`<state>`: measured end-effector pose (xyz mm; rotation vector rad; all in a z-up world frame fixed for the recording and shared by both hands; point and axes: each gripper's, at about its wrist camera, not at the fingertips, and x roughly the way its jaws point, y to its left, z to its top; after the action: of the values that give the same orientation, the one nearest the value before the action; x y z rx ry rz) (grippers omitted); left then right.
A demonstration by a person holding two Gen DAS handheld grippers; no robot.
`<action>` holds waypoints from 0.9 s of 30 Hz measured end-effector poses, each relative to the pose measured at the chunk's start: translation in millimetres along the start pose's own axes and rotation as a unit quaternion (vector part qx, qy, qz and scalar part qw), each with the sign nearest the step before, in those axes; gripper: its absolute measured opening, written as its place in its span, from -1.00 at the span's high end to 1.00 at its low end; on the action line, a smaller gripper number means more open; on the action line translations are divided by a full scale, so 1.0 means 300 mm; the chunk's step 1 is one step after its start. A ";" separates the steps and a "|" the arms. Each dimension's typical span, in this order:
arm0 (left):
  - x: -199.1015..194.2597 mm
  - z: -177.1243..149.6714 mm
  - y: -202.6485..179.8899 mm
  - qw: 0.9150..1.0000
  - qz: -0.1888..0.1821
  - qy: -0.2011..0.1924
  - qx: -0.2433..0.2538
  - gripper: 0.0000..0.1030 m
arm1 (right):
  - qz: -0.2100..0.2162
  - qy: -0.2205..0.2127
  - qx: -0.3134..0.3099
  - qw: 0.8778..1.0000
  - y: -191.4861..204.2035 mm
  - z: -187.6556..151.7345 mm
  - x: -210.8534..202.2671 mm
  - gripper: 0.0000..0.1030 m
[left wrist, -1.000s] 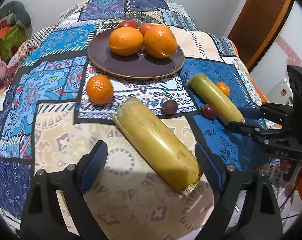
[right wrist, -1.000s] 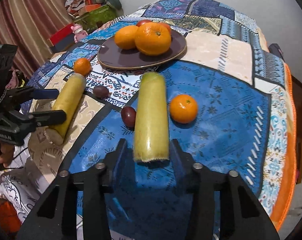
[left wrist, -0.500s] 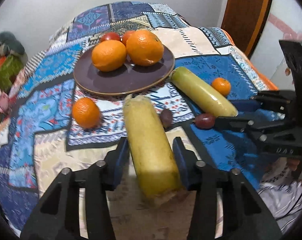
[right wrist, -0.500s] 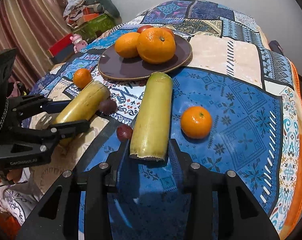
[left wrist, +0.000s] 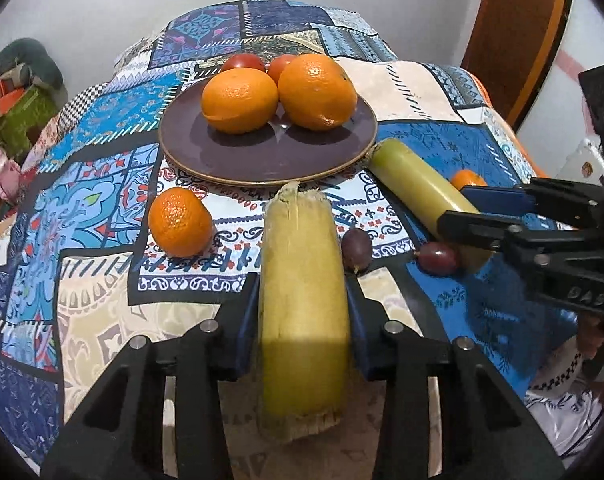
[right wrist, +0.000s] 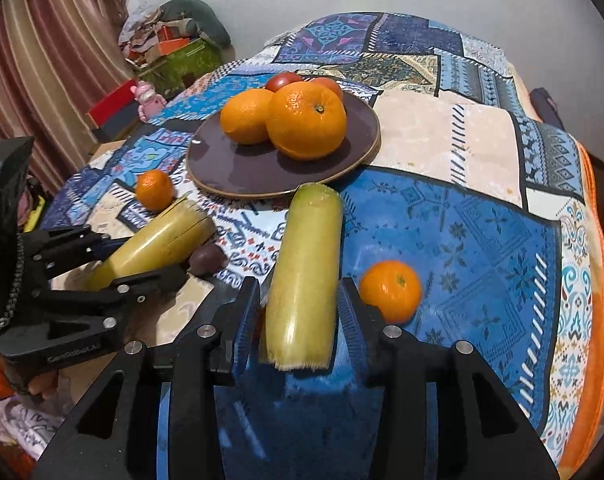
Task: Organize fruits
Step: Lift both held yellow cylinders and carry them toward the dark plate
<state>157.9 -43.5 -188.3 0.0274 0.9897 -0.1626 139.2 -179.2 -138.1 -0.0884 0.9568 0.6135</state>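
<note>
Yellow-green cane piece [left wrist: 302, 312] lengthwise between left gripper [left wrist: 302, 312] jaws.

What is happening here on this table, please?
A person with two handheld grippers is sorting fruit. The left gripper is shut on one yellow-green stalk piece, and the right gripper grips a second stalk piece; both point toward the dark plate. The plate holds two large oranges and two red fruits. Two small oranges and two dark plums lie on the patterned cloth.
</note>
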 end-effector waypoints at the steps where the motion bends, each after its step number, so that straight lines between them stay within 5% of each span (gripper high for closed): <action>1: 0.000 -0.001 -0.001 1.000 -0.001 -0.001 0.001 0.22 | -0.003 0.001 0.002 1.000 -0.001 0.004 0.011 0.25; 11: 0.000 0.005 0.002 1.000 0.000 -0.002 -0.019 0.25 | -0.014 0.012 0.001 1.000 0.000 0.029 0.093 0.29; 27: -0.077 0.014 0.018 0.999 0.005 -0.009 -0.034 0.26 | -0.017 -0.025 0.009 1.000 0.001 0.057 -0.021 0.34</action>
<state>149.6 -35.6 -167.0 -0.0313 0.9756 -0.1208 148.9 -176.1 -123.2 -0.0738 0.9113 0.5728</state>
